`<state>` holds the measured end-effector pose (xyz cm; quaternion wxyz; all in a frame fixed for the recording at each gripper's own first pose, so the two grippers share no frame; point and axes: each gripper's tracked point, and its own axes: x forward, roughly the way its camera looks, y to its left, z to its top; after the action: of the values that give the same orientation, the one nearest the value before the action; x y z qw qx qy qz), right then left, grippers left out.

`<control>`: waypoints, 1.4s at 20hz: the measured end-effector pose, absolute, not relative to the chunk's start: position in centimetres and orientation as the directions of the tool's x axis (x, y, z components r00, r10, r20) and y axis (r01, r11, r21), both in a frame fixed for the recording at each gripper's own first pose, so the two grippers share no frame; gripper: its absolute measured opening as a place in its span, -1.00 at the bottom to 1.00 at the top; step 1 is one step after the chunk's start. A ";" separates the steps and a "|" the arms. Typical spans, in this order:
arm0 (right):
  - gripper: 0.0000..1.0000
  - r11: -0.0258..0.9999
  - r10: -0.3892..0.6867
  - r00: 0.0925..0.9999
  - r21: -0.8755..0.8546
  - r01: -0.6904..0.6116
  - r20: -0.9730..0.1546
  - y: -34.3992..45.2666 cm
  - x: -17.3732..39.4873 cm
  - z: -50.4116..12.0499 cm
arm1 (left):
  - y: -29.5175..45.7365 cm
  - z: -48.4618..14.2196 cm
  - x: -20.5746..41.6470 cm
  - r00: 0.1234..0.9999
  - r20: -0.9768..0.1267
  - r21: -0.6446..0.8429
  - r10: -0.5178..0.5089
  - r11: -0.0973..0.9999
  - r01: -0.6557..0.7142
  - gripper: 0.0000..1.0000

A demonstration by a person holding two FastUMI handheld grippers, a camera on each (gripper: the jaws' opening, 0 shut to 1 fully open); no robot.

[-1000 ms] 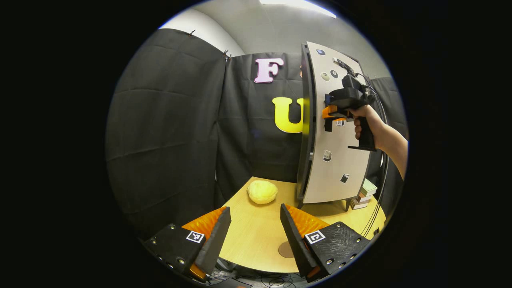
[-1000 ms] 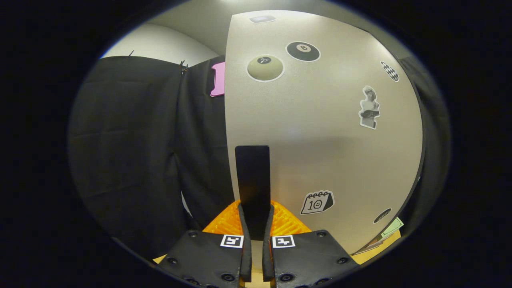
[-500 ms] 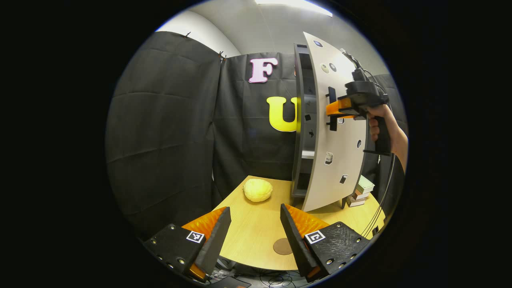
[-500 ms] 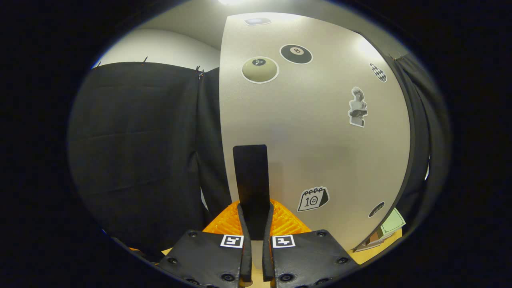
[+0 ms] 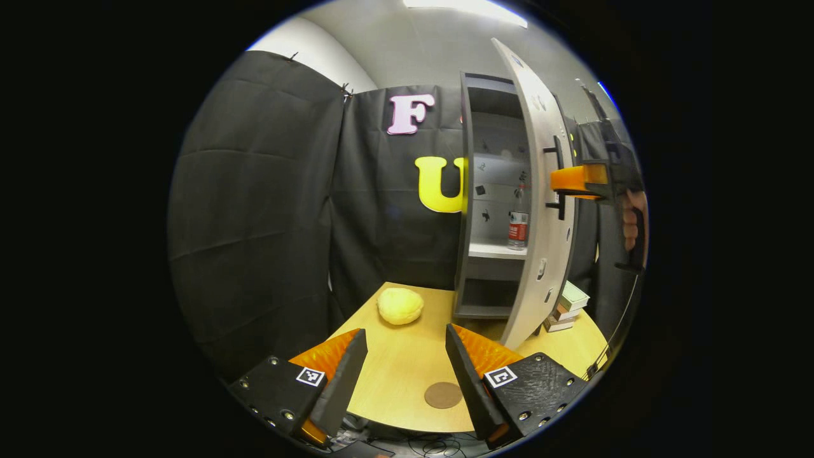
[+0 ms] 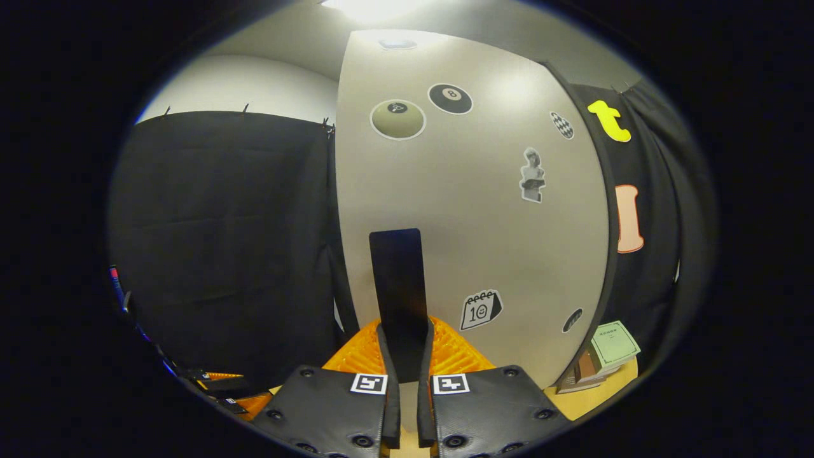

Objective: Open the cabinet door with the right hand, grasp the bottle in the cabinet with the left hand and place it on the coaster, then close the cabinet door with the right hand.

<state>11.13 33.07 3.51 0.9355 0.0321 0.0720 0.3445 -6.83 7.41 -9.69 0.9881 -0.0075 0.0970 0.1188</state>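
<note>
In the left gripper view the cabinet (image 5: 467, 191) stands on the table with its grey door (image 5: 540, 210) swung well open. A clear bottle (image 5: 517, 219) with a red label stands upright on the middle shelf. The right gripper (image 5: 559, 181), held by a hand, is shut on the black door handle (image 5: 559, 191). In the right gripper view that handle (image 6: 397, 286) rises between the right gripper (image 6: 406, 346) fingers, against the stickered door (image 6: 470, 210). My left gripper (image 5: 404, 356) hangs open over the near table, with the round brown coaster (image 5: 443, 395) beside its right finger.
A yellow lumpy object (image 5: 399, 305) lies on the wooden table (image 5: 400, 375) left of the cabinet. A small stack of books (image 5: 566, 305) sits behind the open door, seen too as books (image 6: 604, 356) in the right gripper view. Cables lie below the table's front edge.
The right gripper has pulled the door from closed to well open, baring the shelves and the bottle. The left gripper has stayed open, drifting slightly.
</note>
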 end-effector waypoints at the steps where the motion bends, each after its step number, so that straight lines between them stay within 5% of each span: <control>1: -0.82 0.764 0.645 0.756 0.106 -0.636 -0.109 32.9 11.1 3.6 | 7.0 -9.6 -6.5 0.955 -0.194 0.011 0.225 0.974 -0.227 0.41; 10: -0.76 0.810 0.585 0.804 0.121 -0.574 -0.107 30.7 10.7 3.6 | 1.4 -9.9 -2.7 0.974 -0.210 0.019 0.084 0.996 -0.081 0.41; 21: -0.79 0.940 0.334 0.931 0.127 -0.317 -0.148 23.9 8.5 3.9 | -4.8 -11.0 1.2 0.971 -0.233 -0.001 -0.056 0.998 0.057 0.42; 28: -0.82 0.958 0.262 0.951 0.161 -0.237 -0.161 19.1 10.3 3.5 | -8.3 -11.3 3.4 0.960 -0.240 0.005 -0.145 0.989 0.150 0.46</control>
<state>10.26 19.14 3.47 0.9853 0.0699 0.0909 0.1266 3.40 -8.31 -11.29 0.9899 0.0114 0.1204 -0.0744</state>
